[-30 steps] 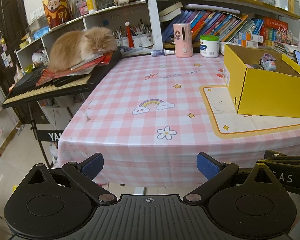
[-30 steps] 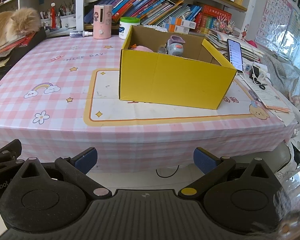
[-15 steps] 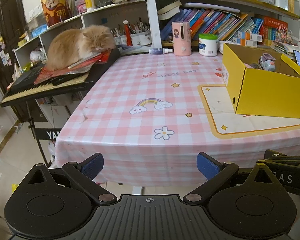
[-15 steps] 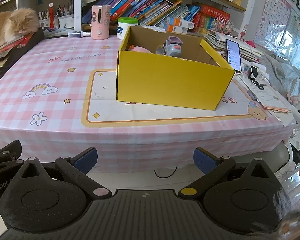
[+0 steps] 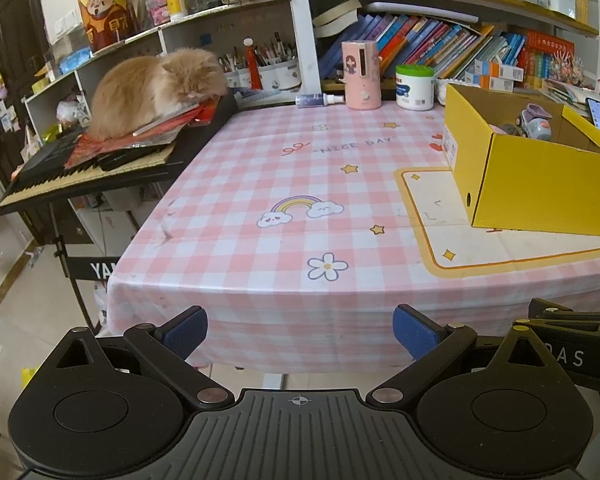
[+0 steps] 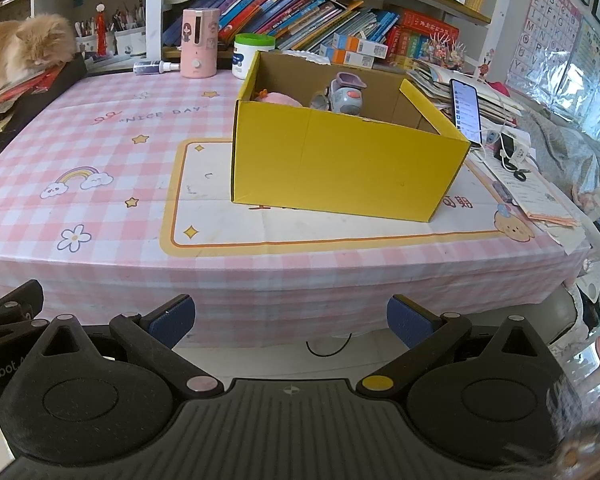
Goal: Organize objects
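Both your grippers hang spread and empty off the table's near edge.

Your left gripper [image 5: 300, 330] and right gripper [image 6: 290, 320] show ribbed blue pads, level, short of the glossy pink-checked tablecloth [image 6: 100, 152]. The yellow cardboard box [image 6: 340, 164] sits open-topped on the cream mat [image 6: 220, 220], holding a rounded grey plastic toy [image 6: 346, 96] and something soft and pink [image 6: 278, 98].

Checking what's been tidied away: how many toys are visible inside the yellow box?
2, maybe more hidden behind the yellow box wall: a pink soft toy at its back left, and a grey-purple toy beside it, mid-back.
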The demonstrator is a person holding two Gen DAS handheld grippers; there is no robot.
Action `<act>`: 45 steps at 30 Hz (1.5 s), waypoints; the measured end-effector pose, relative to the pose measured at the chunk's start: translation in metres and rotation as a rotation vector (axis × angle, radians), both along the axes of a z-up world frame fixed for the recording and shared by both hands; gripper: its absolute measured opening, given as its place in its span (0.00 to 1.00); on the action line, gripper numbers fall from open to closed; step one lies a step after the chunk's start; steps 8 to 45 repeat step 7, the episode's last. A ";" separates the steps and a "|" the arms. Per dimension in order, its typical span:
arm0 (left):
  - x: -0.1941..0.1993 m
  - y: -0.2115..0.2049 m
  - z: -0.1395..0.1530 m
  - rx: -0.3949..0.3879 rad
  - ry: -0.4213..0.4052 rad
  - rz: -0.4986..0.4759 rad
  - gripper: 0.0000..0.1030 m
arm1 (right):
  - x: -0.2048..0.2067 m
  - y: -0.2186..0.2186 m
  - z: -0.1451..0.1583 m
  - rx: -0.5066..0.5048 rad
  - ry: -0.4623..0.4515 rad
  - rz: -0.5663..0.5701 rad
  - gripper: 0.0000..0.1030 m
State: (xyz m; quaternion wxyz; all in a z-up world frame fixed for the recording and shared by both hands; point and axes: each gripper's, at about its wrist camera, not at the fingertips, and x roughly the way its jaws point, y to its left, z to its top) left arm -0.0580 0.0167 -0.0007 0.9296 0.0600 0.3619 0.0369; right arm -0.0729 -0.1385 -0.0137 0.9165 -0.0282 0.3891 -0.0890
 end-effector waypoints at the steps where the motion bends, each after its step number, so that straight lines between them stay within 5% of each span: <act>1: 0.001 0.000 0.000 0.000 0.001 -0.001 0.97 | 0.000 0.000 0.000 0.002 0.001 -0.001 1.00; 45: 0.004 0.002 -0.001 0.001 0.005 -0.004 0.98 | 0.002 -0.004 0.000 0.005 0.010 -0.002 1.00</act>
